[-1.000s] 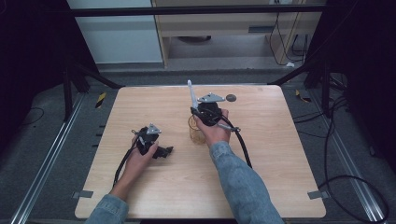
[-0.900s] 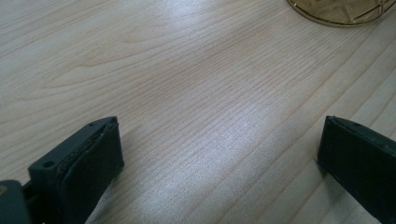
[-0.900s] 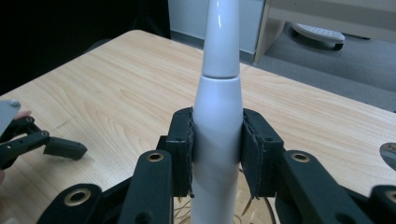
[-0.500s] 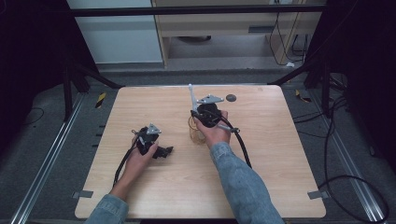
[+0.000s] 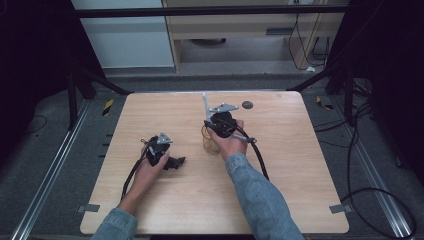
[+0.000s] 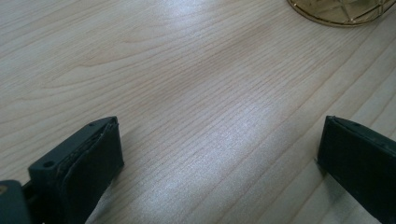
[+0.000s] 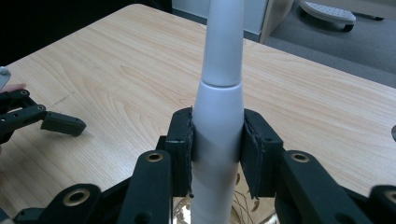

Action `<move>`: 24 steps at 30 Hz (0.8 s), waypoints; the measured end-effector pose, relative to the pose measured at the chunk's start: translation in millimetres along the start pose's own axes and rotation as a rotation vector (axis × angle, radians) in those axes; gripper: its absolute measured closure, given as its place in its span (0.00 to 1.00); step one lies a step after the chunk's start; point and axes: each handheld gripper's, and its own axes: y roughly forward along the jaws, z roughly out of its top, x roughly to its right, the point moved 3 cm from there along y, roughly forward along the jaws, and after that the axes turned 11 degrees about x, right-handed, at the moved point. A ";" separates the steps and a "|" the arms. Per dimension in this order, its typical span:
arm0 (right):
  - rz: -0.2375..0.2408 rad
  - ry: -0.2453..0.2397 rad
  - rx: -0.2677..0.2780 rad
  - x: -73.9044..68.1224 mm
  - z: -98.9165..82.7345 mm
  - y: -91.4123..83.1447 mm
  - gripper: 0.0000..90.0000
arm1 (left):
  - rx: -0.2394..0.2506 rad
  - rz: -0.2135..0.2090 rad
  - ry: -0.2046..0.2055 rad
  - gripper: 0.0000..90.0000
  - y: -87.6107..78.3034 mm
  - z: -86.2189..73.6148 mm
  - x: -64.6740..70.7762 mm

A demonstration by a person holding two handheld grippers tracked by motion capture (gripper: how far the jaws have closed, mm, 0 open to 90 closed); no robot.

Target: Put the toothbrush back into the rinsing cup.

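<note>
My right gripper [image 7: 217,140] is shut on a long white handle-like stick [image 7: 222,70], its pads pressing on either side of the thick lower part. The stick [image 5: 204,103] stands nearly upright in the right gripper [image 5: 210,120] near the table's middle. Just below it sits a gold wire holder [image 5: 210,143]; the stick's lower end reaches down into its wires [image 7: 243,198], how far is hidden. My left gripper [image 5: 175,163] rests on the table to the left. Its jaws stand wide apart in the left gripper view [image 6: 219,158], over bare wood, with the holder's rim [image 6: 341,9] ahead.
The wooden table [image 5: 290,165] has a small dark round disc [image 5: 247,104] near its far edge. Cables trail from both grippers toward the near edge. Dark frame legs and floor cables surround the table.
</note>
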 end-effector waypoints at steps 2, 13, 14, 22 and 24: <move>0.001 0.000 -0.006 0.0 -1.1 -0.3 0.74 | 0.000 0.000 0.000 0.00 0.0 0.0 0.0; 0.003 -0.014 -0.018 -1.3 -1.1 -0.3 0.74 | 0.000 0.000 0.000 0.00 0.0 0.0 0.0; 0.003 -0.017 -0.022 -1.7 -0.7 0.3 0.74 | 0.000 0.000 0.000 0.00 0.0 0.0 0.0; 0.008 -0.040 -0.042 -4.9 2.0 5.7 0.74 | 0.000 0.000 0.000 0.00 0.0 0.0 0.0; 0.009 -0.040 -0.041 -5.5 1.8 6.4 0.73 | 0.000 0.000 0.000 0.00 0.0 0.0 0.0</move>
